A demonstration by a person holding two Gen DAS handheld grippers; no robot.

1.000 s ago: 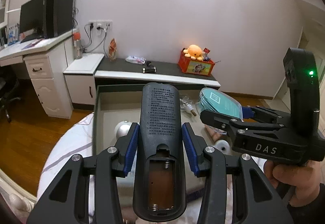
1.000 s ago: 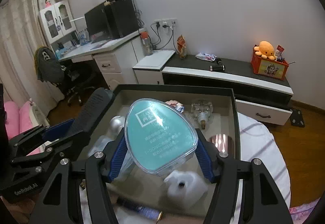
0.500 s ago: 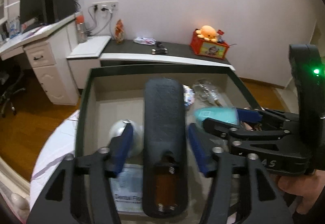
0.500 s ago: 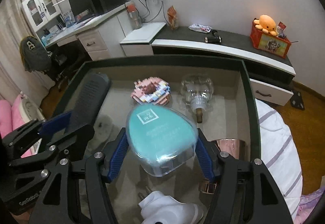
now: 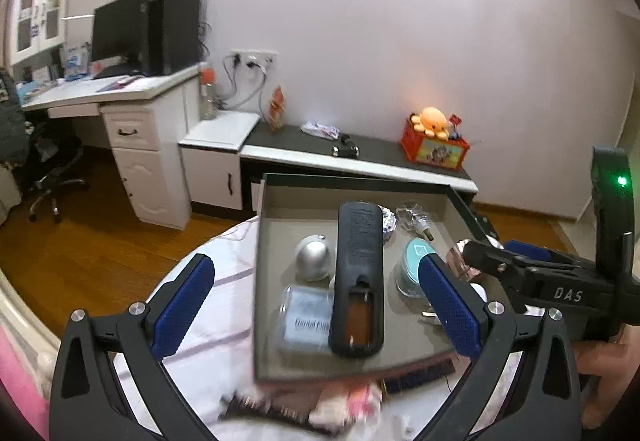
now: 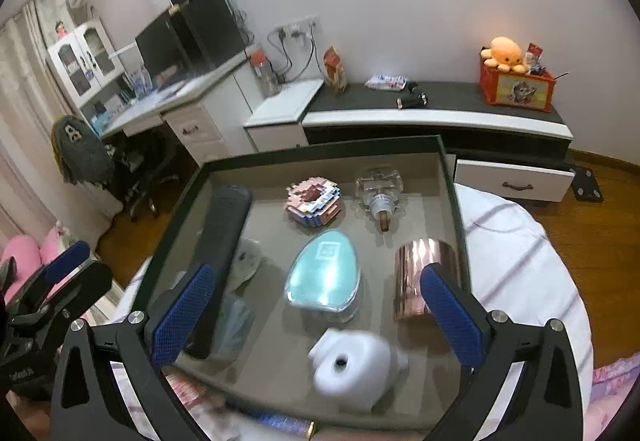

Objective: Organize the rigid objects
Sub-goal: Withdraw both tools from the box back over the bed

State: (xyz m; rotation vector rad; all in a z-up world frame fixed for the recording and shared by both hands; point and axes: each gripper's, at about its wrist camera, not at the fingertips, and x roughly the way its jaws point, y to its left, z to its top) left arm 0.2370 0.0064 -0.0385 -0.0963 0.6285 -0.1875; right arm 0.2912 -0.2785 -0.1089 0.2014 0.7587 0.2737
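Both claws are hanging released above a shallow dark-rimmed tray (image 6: 448, 177) that is sitting on a striped white cloth (image 6: 520, 265). The left claw (image 5: 316, 301) is spreading its blue pads wide with nothing between them, and just ahead of it, inside the tray, a black remote (image 5: 358, 273) is lying back-side up with its battery bay uncovered, pointing away from the claw. To the left of the remote a silver dome (image 5: 314, 255) is resting, and nearer the claw a clear box with a printed label (image 5: 306, 321) is lying partly under the remote's near end. The right claw (image 6: 316, 313) is also gaping, holding nothing; directly ahead of it a teal egg-shaped case (image 6: 324, 275) is lying on the tray floor. Close below that claw a white plastic piece with a round hole (image 6: 356, 371) is sitting, and beside its right finger a shiny copper-coloured cylinder (image 6: 424, 273) is lying. Farther ahead a pink block-built ring (image 6: 314, 201) and a clear glass bottle (image 6: 378, 187) are resting near the tray's far wall.
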